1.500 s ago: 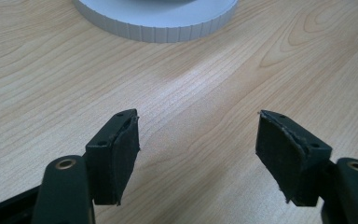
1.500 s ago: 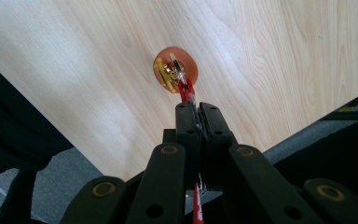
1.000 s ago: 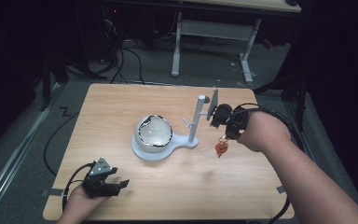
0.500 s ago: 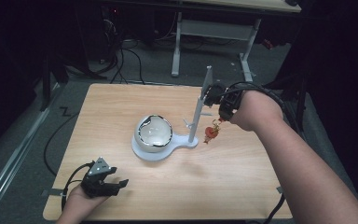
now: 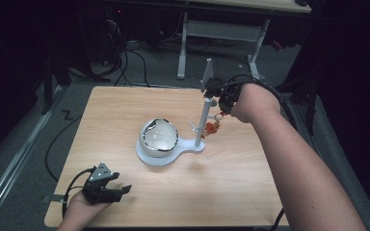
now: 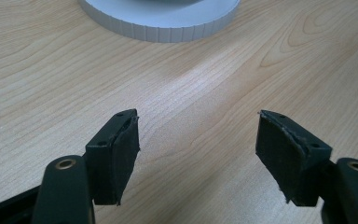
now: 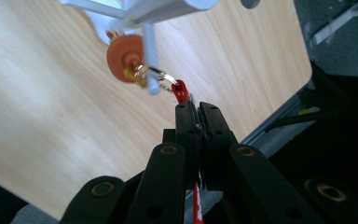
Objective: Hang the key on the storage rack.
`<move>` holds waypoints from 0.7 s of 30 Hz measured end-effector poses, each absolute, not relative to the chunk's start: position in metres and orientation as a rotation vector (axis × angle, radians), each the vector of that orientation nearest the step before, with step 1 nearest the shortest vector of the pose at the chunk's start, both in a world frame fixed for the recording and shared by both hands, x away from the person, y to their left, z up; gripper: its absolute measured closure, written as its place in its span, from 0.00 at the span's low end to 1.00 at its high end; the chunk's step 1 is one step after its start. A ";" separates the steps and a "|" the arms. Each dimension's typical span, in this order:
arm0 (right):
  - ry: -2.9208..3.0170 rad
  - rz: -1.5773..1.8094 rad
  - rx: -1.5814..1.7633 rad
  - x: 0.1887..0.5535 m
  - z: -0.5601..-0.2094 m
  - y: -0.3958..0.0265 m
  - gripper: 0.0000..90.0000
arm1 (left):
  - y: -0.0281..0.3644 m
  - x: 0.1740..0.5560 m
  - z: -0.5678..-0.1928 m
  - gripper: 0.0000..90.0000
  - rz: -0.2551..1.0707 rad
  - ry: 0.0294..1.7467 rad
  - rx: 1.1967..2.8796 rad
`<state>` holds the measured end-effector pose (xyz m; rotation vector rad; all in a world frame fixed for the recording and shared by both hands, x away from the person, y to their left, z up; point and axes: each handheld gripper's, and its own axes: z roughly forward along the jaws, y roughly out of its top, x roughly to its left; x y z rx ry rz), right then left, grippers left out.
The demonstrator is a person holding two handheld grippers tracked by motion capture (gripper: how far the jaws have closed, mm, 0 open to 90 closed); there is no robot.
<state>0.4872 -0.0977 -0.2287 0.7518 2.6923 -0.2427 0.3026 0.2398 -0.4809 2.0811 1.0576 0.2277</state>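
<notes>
Now, charm: an orange charm (image 7: 125, 57) on a gold clasp and a red cord (image 7: 182, 91) hangs beside the white post (image 5: 204, 118), near mid-height in the high view (image 5: 212, 127).
Long axis: from the right gripper's tips the cord runs up and left to the charm in the right gripper view; in the high view the string slants down from the gripper toward the post.
Right gripper: (image 7: 198, 108) jaws clamped tight on the red cord, pads pressed together, cord pinched at the very tips; a strip of red also shows below between the arms.
Right gripper position: (image 5: 220, 97) up beside the top of the post, over the far right part of the table (image 5: 115, 110).
Stand: a white base (image 5: 171, 156) carries a round, shiny ball (image 5: 160, 135) and the upright post; a small peg sticks out of the post just beside the charm.
Left gripper: (image 6: 196, 154) jaws spread wide, nothing between them, bare wood under the pads.
Left gripper position: (image 5: 107, 185) low at the near left corner, well apart from the stand, pointing toward the base's ribbed edge (image 6: 168, 28).
</notes>
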 end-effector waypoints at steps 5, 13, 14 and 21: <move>2.671 -0.193 0.765 0.488 -0.233 -0.098 0.89 | 0.240 0.303 -0.481 0.34 0.224 1.061 2.077; 2.643 -0.144 0.770 0.481 -0.231 -0.101 0.83 | 0.238 0.302 -0.482 0.34 0.225 1.058 2.084; 2.638 -0.131 0.784 0.481 -0.231 -0.103 0.83 | 0.238 0.302 -0.482 0.34 0.225 1.058 2.085; 2.602 -0.036 0.887 0.476 -0.237 -0.124 0.80 | 0.237 0.303 -0.485 0.34 0.222 1.059 2.096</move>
